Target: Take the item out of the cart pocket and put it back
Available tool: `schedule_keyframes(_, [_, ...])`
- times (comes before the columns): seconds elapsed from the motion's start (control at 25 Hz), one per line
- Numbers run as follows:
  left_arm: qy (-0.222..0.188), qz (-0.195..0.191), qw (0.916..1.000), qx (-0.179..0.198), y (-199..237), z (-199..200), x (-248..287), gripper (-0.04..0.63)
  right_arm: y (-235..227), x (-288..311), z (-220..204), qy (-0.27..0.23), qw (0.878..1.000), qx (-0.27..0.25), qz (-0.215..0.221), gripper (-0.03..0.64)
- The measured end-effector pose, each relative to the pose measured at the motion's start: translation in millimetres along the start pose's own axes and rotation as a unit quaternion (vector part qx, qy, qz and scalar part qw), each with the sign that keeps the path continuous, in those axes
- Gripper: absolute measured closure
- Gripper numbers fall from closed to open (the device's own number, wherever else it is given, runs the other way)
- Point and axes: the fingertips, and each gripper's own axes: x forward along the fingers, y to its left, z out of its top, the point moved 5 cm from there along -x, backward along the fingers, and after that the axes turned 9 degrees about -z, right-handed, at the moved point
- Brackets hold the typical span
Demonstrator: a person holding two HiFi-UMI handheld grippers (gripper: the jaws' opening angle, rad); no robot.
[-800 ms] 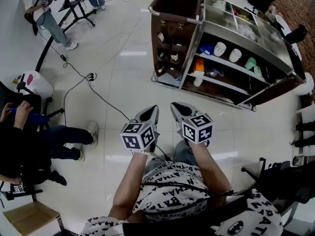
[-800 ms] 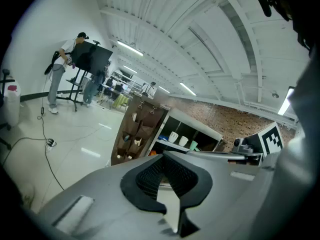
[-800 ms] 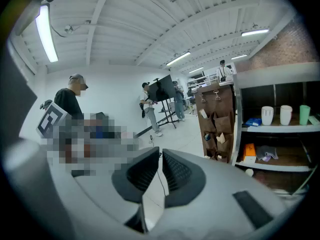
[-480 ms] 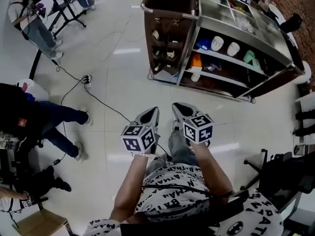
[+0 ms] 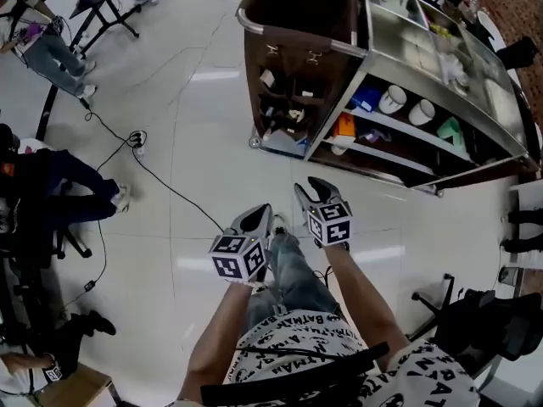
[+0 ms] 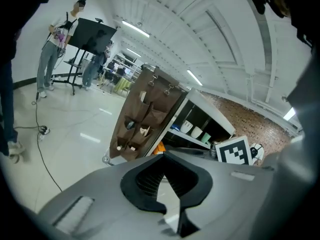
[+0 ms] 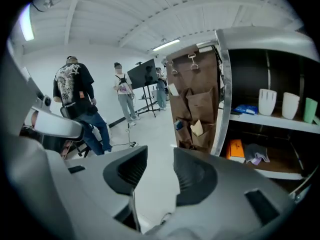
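The left tongs (image 5: pixel 259 214) and the right tongs (image 5: pixel 315 186) were held out side by side over the pale floor (image 5: pixel 187 142) in the head view, well apart from the housekeeping cart (image 5: pixel 336 93). On the cart's near end hung a brown pocket organiser (image 5: pixel 287 91) with small pale items (image 5: pixel 266 78) sitting in its pockets. White cups (image 5: pixel 393 99) and an orange box (image 5: pixel 344 126) stood on the open shelves beside it. A black cable (image 5: pixel 161 181) ran across the floor. In the left gripper view the left tongs (image 6: pixel 165 156) had their pads together at the tips with nothing between them, and the organiser hung ahead, clear of them. In the right gripper view the right tongs (image 7: pixel 160 154) stood wide apart and held nothing, with bare floor showing through the gap. The pockets hung ahead, a folded pale item (image 7: pixel 197 128) poking out of one, untouched.
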Motion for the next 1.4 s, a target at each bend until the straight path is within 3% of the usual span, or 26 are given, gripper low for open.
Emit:
schedule_keyframes(0.4, [0.055, 0.039, 0.9976, 0.016, 93.5, 26.1, 160.6, 0.595, -77.9, 178.9, -0.4, 0.045, 0.998, -0.031, -0.025, 0.439])
schedule_keyframes(0.72, [0.094, 0.06, 0.9934, -0.027, 160.5, -2.8, 236.3, 0.595, -108.5, 274.8, -57.8, 0.113, 0.993, -0.036, -0.025, 0.437])
schedule_keyframes(1.2, [0.104, 0.067, 0.992, -0.025, 216.9, -45.2, 286.5, 0.595, -118.1, 358.0, -79.9, 0.054, 0.994, -0.059, -0.069, 0.437])
schedule_keyframes(1.4, [0.084, 0.051, 0.9951, -0.012, 227.6, -61.7, 288.9, 0.595, -118.8, 382.1, -96.3, 0.05, 0.989, -0.108, -0.089, 0.414])
